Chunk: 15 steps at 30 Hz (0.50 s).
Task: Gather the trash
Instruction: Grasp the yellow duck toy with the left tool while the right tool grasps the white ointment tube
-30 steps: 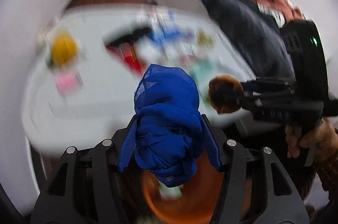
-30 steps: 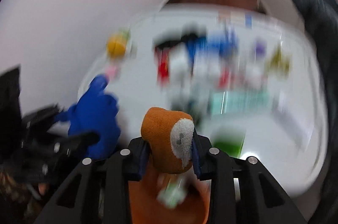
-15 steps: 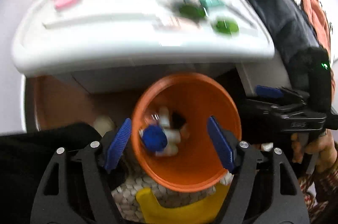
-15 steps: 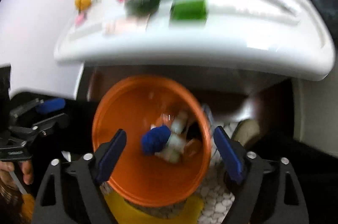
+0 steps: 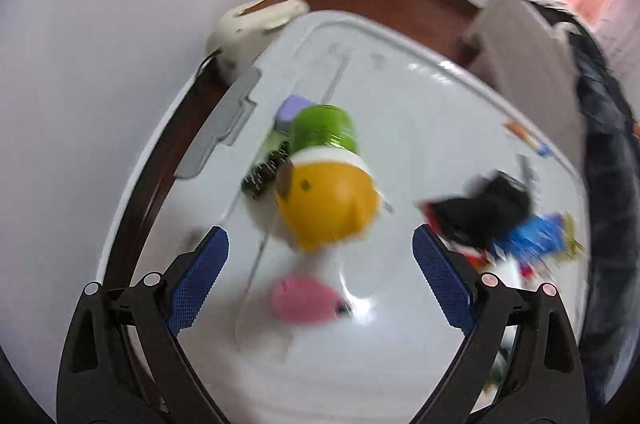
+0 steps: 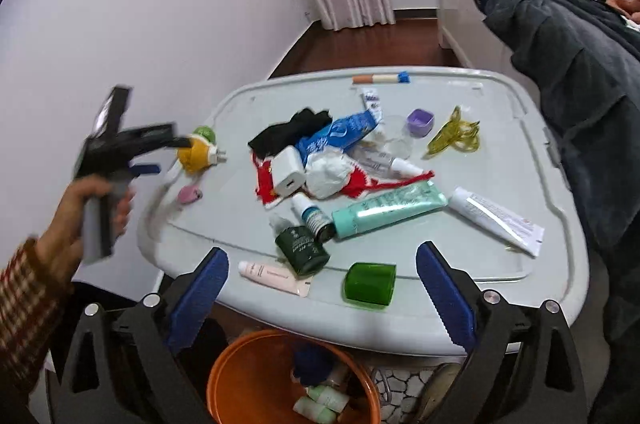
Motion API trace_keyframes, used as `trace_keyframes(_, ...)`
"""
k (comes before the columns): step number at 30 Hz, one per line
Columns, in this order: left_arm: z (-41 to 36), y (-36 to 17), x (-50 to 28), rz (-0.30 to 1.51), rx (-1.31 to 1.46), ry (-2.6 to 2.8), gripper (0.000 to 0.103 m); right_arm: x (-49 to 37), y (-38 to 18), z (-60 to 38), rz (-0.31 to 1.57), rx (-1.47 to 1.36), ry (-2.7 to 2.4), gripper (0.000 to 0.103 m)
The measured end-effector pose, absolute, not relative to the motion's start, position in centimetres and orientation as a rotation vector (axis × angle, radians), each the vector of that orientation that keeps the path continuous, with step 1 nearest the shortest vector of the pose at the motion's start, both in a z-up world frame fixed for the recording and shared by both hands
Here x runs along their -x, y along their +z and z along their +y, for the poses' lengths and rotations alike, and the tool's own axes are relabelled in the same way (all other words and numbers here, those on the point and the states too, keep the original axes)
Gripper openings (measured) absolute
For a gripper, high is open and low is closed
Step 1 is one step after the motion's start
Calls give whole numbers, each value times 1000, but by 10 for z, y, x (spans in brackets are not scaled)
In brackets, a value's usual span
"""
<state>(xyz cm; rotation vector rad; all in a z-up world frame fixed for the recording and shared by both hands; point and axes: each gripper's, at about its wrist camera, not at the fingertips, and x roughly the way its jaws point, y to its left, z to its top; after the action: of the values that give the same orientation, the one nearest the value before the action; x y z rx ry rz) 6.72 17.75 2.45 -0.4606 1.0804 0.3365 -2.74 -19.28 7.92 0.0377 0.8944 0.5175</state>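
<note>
My left gripper (image 5: 320,276) is open and empty, just short of a yellow duck-shaped toy (image 5: 326,205) with a green cap behind it and a pink object (image 5: 306,300) below it. It also shows in the right wrist view (image 6: 160,153) at the table's left edge. My right gripper (image 6: 322,288) is open and empty above the orange bin (image 6: 240,380), which holds a blue cloth (image 6: 314,362) and small bottles. The white table (image 6: 500,151) carries tubes, bottles, a white crumpled wrapper (image 6: 330,175) and a green cup (image 6: 370,284).
A black cloth (image 6: 294,131), a white charger (image 6: 288,171), a purple cup (image 6: 420,121) and a yellow hair clip (image 6: 454,135) lie on the table. A dark jacket (image 6: 560,55) hangs at the right. A white wall stands close on the left.
Both grippers dropped their cloth bundles into the orange bin and opened. Both then rose from the bin to the table; the left one swung to the yellow toy.
</note>
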Motion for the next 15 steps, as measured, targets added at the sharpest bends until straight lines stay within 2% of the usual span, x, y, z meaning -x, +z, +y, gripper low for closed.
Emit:
trace_keyframes(5,179,5,-85,1075,426,390,90,18,59,-191,918,7,491,93)
trace_keyframes(6,178,5,-84,1058,415,384,87,18,58,-193,923,2,490,93)
trace_keyframes(7,175,6,-84,1020,405,350,71,17,56,-194,925,0,487,93)
trace_keyframes(8,172,9,-83,1003,384,342,66,16,55,-195,928,0,482,93)
trace_keyframes(15,151,27,-65,946,366,244,66,2,53,-215,929,-28,416,93)
